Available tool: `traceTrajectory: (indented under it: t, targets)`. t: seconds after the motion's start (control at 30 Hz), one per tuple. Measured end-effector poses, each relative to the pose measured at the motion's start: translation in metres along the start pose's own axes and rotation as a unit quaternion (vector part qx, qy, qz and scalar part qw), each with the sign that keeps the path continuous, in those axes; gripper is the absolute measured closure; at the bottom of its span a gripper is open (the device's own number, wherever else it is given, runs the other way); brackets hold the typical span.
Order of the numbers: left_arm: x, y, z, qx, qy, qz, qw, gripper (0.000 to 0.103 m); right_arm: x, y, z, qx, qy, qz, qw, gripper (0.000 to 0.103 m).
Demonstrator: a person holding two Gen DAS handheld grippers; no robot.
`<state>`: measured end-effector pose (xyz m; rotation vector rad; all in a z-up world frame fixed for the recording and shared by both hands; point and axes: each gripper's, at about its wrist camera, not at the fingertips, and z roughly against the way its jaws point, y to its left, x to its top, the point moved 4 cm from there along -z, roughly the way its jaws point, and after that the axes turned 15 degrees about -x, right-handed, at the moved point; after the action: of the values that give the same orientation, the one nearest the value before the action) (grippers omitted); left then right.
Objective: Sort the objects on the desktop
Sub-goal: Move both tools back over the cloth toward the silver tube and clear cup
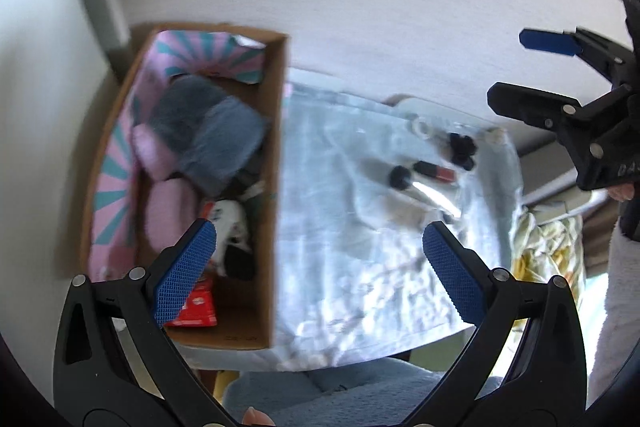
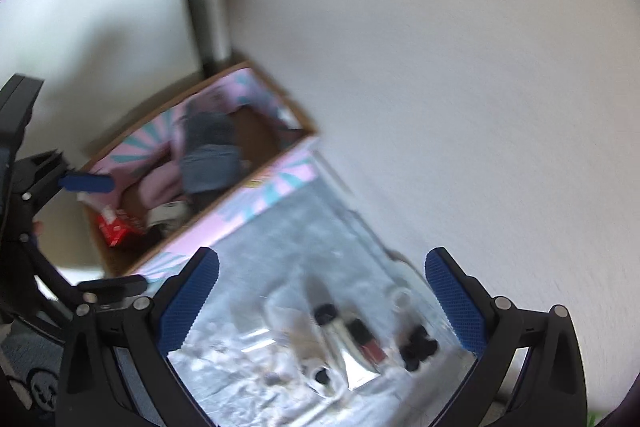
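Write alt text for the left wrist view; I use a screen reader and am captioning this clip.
Open, empty left tongs hover over a cardboard box holding grey and pink soft items and a red packet, beside a silvery sheet with small dark cosmetics. The right tongs, also open, reach in from the upper right.

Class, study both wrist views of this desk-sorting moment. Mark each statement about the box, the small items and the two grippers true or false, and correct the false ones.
1. The cardboard box is empty. False: it holds pink and grey soft items and a red packet.
2. The left gripper is open and holds nothing. True.
3. The right gripper is shut on a lipstick. False: it is open, empty, above the items.
4. Small cosmetic items, including a red tube, lie on the silvery sheet beside the box. True.
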<state>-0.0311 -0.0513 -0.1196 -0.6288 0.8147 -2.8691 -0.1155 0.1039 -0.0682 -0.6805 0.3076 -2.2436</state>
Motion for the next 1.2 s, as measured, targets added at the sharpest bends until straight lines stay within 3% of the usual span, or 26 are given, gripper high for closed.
traceTrajectory:
  t: [0.2, 0.37, 0.53, 0.83, 1.0, 1.17, 1.2]
  targets:
    - [0.008, -0.039, -0.02, -0.048, 0.008, -0.031, 0.9983, 0.0, -0.041, -0.055, -0.005, -0.013, 0.027, -0.074, 0.997, 0.0]
    - [0.011, -0.065, -0.048, -0.028, 0.031, -0.068, 0.9968, 0.0, -0.082, -0.093, -0.011, -0.042, 0.051, -0.137, 0.988, 0.0]
    - [0.012, -0.087, -0.089, -0.037, 0.071, -0.094, 0.9924, 0.0, -0.127, -0.123, -0.022, -0.047, 0.07, -0.185, 0.979, 0.0]
    - [-0.018, -0.088, -0.155, -0.005, 0.128, -0.136, 0.9824, 0.001, -0.199, -0.127, -0.051, -0.027, 0.082, -0.218, 0.972, 0.0]
    - [-0.052, -0.061, -0.177, -0.003, 0.15, -0.113, 0.9821, 0.009, -0.222, -0.108, -0.076, -0.006, 0.065, -0.204, 0.977, 0.001]
    - [-0.069, -0.043, -0.189, -0.006, 0.14, -0.086, 0.9863, 0.016, -0.225, -0.08, -0.116, 0.02, 0.061, -0.15, 0.987, 0.03]
    - [-0.071, -0.041, -0.191, -0.003, 0.137, -0.084, 0.987, 0.022, -0.223, -0.075, -0.122, 0.026, 0.056, -0.136, 0.989, 0.033]
